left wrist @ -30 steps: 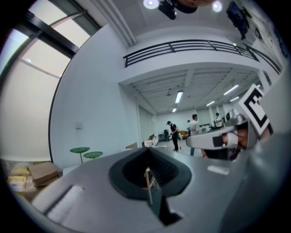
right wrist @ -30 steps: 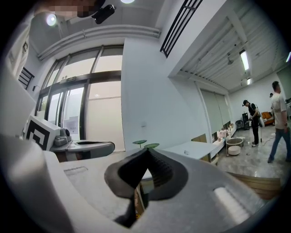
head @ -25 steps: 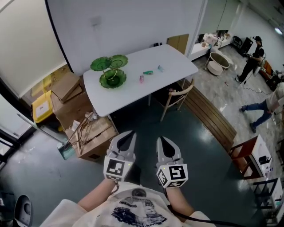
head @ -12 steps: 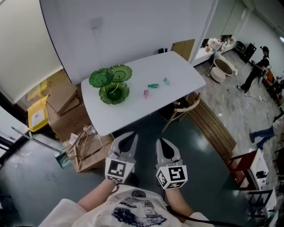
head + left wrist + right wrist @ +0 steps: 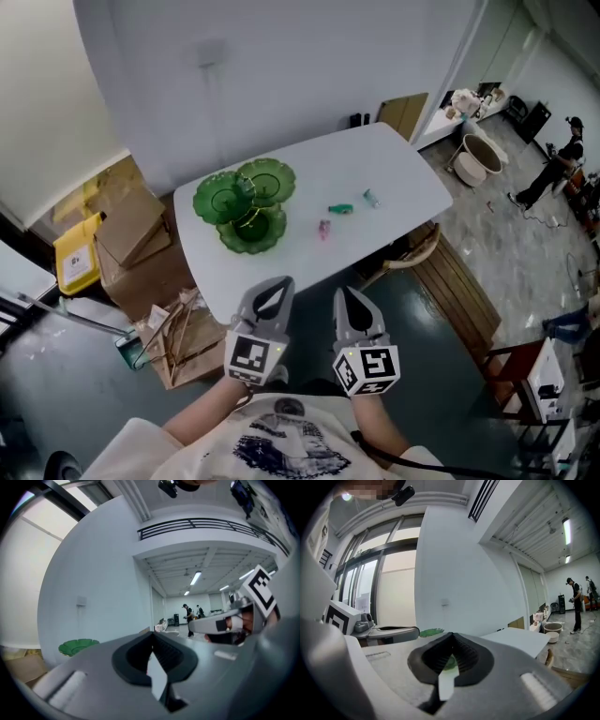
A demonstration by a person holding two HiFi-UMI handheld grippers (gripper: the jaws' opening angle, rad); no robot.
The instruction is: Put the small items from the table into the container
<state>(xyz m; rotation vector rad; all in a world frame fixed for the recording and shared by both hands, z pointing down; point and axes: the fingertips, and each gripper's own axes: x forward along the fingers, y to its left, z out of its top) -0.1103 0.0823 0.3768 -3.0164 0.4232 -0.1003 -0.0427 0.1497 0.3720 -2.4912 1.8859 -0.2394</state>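
A white table (image 5: 281, 258) stands ahead of me. On its left part is a green tiered dish stand (image 5: 246, 208). To the right of the stand lie three small items: a pink one (image 5: 324, 227), a green one (image 5: 340, 208) and a pale teal one (image 5: 371, 198). My left gripper (image 5: 277, 286) and right gripper (image 5: 348, 295) are held side by side, short of the table's near edge, both shut and empty. The left gripper view shows the shut left gripper (image 5: 151, 637) and the green stand (image 5: 78, 645) at far left. The right gripper (image 5: 451, 637) points level, with the green stand (image 5: 431, 632) just above it.
Cardboard boxes (image 5: 141, 225) and a yellow box (image 5: 75, 255) are piled left of the table. A wooden chair (image 5: 412, 253) is tucked under the table's right side, beside a slatted wooden bench (image 5: 464, 286). A round tub (image 5: 476, 157) and a person (image 5: 553, 169) are at far right.
The table has come closer and lower in the head view as I move toward it. Both grippers stay side by side and shut.
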